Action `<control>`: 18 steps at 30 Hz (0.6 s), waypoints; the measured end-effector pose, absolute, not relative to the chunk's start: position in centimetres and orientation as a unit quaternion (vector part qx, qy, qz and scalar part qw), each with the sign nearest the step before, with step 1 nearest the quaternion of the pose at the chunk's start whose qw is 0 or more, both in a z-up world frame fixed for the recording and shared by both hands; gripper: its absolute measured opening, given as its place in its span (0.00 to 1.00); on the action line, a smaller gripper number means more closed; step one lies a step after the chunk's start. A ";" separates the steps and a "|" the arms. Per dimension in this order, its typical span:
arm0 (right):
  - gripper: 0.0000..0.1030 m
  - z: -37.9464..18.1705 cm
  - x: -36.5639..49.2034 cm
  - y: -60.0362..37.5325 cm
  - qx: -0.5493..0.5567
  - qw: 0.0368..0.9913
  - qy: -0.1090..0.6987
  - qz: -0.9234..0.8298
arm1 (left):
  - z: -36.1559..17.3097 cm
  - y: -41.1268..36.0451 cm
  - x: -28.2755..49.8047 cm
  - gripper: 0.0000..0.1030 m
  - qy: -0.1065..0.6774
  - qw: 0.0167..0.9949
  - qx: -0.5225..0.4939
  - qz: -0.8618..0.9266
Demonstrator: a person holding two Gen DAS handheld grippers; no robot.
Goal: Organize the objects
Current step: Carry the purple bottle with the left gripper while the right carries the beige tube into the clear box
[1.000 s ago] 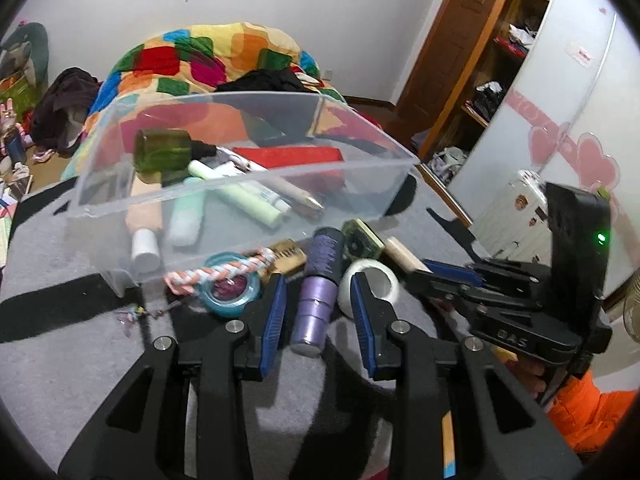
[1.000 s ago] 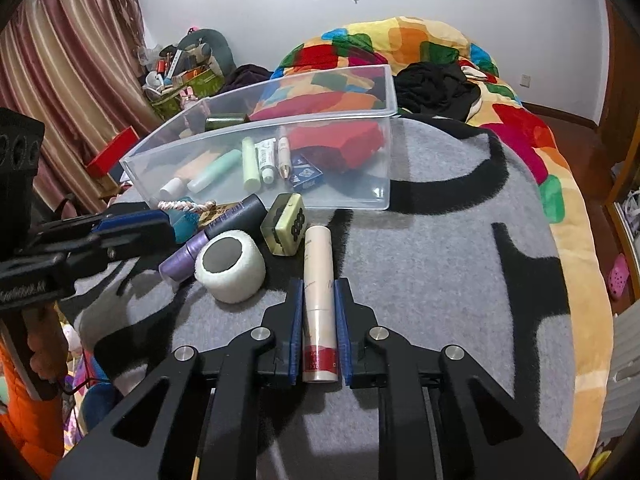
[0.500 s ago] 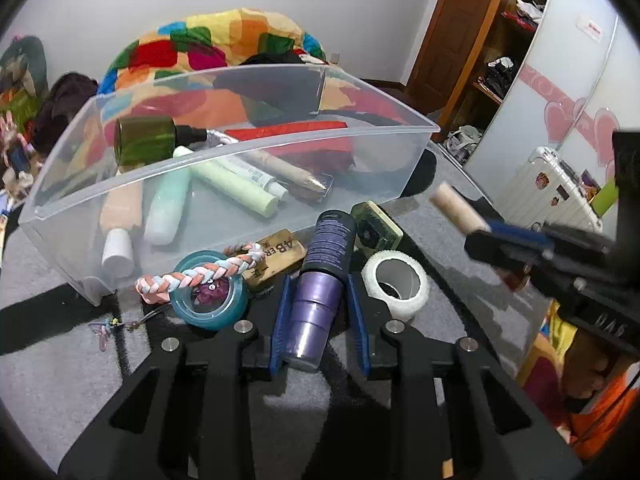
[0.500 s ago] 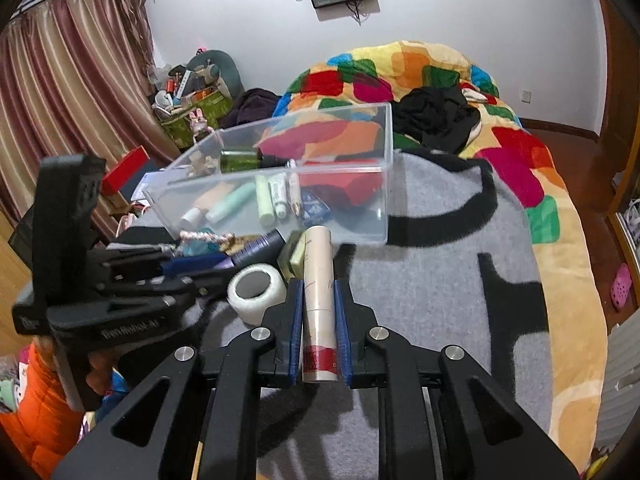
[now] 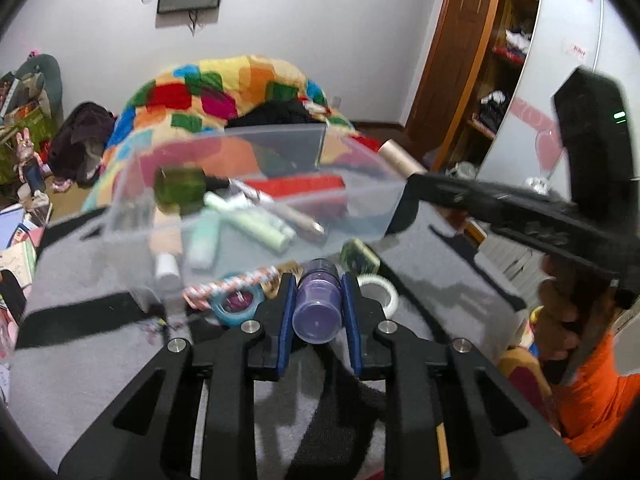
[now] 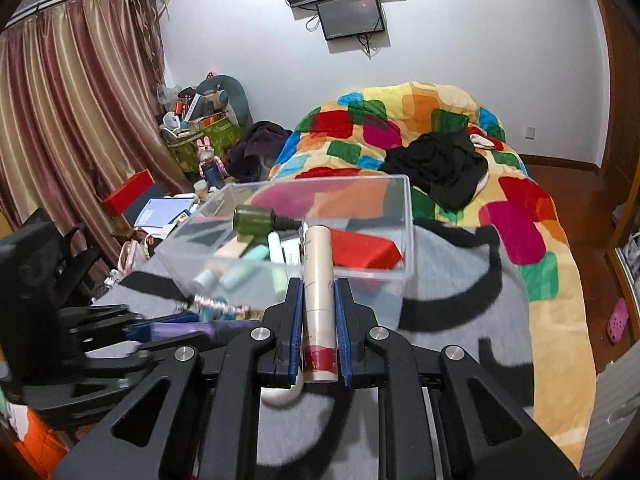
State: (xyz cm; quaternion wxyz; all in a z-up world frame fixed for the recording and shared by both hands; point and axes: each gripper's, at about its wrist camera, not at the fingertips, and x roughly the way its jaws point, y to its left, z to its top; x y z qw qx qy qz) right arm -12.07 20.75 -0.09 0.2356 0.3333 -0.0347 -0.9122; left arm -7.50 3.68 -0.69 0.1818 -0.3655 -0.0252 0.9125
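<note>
Two tongs loaded: left [image 5: 318, 308] clamps purple bottle [image 5: 318, 304], right [image 6: 318, 316] clamps beige tube [image 6: 318, 280]; both rigid, slick, gripped mid-body.

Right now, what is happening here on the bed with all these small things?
A person is tidying cosmetics into a clear plastic bin with a claw in each hand. The left claw is shut on a purple bottle, and the right claw is shut on a beige tube held up near the bin. A tape roll, a braided band and a few other bits lie on the grey blanket.
</note>
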 end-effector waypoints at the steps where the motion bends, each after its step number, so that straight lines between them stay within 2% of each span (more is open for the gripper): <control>1: 0.13 0.1 -12.5 20.5 0.332 0.235 -0.035 -0.913 | -0.2 3.5 -7.5 0.22 -0.027 0.181 -0.359 0.915; 10: 0.13 0.8 -15.0 18.9 0.331 0.238 -0.026 -0.913 | 3.7 1.6 -8.5 0.22 -0.044 0.164 -0.303 0.938; 18: 0.13 -1.2 -18.5 17.1 0.379 0.247 -0.018 -0.892 | 2.5 -0.3 -12.7 0.22 -0.064 0.128 -0.323 0.936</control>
